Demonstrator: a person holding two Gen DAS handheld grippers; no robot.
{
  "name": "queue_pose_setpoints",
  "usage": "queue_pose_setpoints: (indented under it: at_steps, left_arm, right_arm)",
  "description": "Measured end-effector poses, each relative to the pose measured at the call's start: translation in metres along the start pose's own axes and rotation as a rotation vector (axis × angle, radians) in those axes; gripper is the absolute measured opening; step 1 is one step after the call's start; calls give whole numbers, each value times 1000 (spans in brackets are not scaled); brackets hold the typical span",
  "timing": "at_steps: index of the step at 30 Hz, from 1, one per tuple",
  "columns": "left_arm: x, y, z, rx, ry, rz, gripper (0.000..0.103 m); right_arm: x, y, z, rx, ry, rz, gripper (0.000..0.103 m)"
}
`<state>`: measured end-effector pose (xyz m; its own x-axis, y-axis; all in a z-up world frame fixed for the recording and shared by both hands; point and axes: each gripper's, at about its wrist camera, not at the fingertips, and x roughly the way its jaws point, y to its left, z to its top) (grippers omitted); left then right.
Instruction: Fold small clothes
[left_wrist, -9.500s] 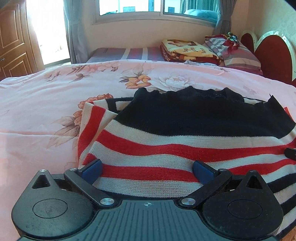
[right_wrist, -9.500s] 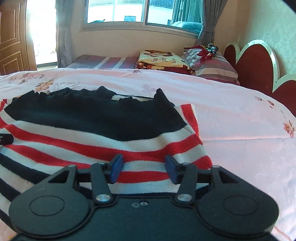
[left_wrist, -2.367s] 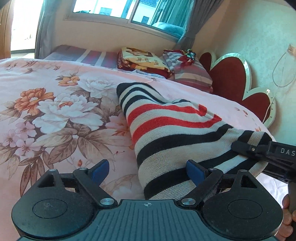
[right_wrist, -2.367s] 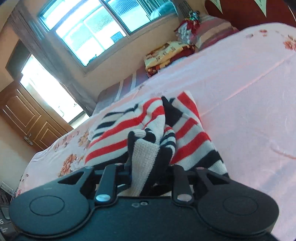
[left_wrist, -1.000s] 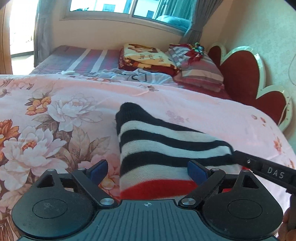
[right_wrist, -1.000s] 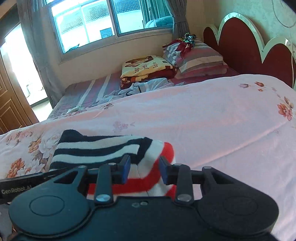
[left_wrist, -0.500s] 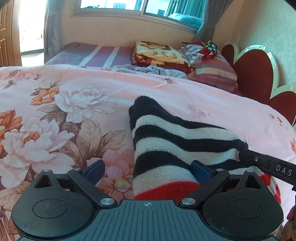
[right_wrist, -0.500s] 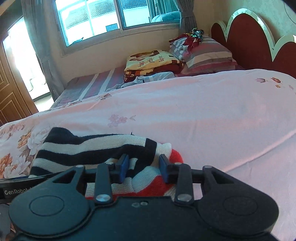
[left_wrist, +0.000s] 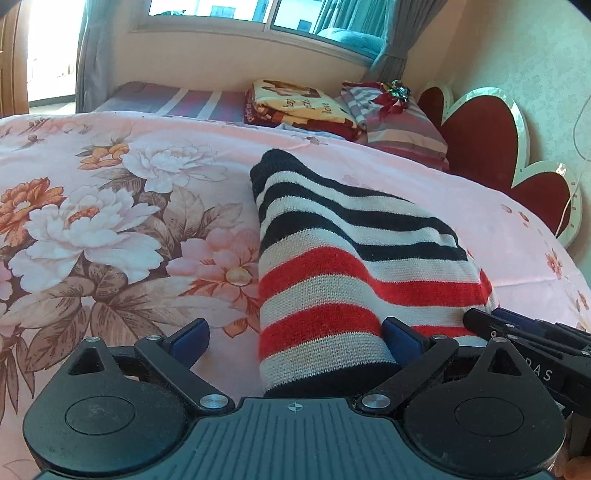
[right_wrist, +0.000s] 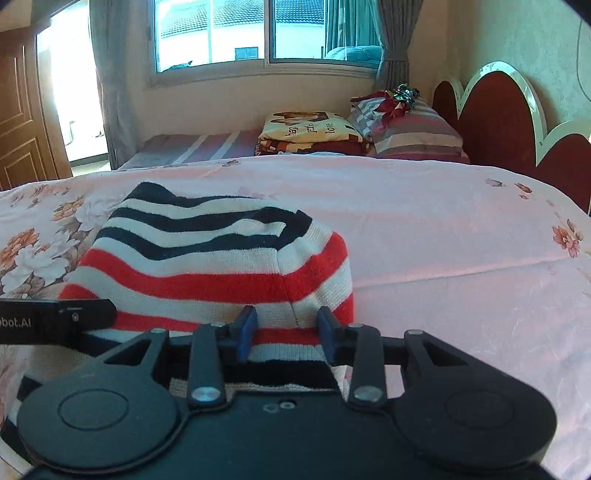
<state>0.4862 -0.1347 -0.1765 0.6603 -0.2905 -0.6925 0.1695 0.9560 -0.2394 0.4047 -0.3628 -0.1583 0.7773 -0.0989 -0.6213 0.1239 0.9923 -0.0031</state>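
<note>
A knitted sweater (left_wrist: 351, 266) with black, white and red stripes lies folded into a narrow bundle on the pink floral bed cover (left_wrist: 110, 221). My left gripper (left_wrist: 294, 336) is open wide at its near left corner; the right pad rests on the knit and the left pad hangs over the cover. My right gripper (right_wrist: 287, 332) sits at the sweater's (right_wrist: 221, 258) near right corner, jaws narrow, with a ridge of knit pinched between the pads. Each gripper shows in the other view: the right gripper (left_wrist: 517, 332) and the left gripper (right_wrist: 55, 321).
A red scalloped headboard (left_wrist: 480, 147) stands along the right. Striped pillows (left_wrist: 399, 122) and a folded yellow blanket (left_wrist: 295, 107) lie at the far side under the window. A wooden door (right_wrist: 18, 110) is at the left. Bare pink cover (right_wrist: 461, 240) stretches right of the sweater.
The sweater, spread flat at first, is now a narrow folded bundle. Over the last second both grippers drew back and sank, so more red stripes and the black hem show near them.
</note>
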Motion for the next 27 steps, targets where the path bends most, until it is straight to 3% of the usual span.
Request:
queue_pose_setpoints:
  at_steps: [4,8,12,19,27]
  left_arm:
    - [-13,-9,2,46,-14,32,99]
    - [-40,-11,-5,75,-37,-3,99]
    - [-58,-18,-25,121,-30,-27,99]
    - [-47,-13,-51,64,43,-30,99]
    - [-60,-16,-50,64,44,8,99]
  right_arm:
    - [-12,-1,7,25,18,14,35]
    - [-49,-4,2,45,-23,43,35]
    - [-70,-5,-17,39,-10,51,35]
    - [-68,0,-46,-16,1,9,37]
    - [-88,2,-40,-19,-24,19,38]
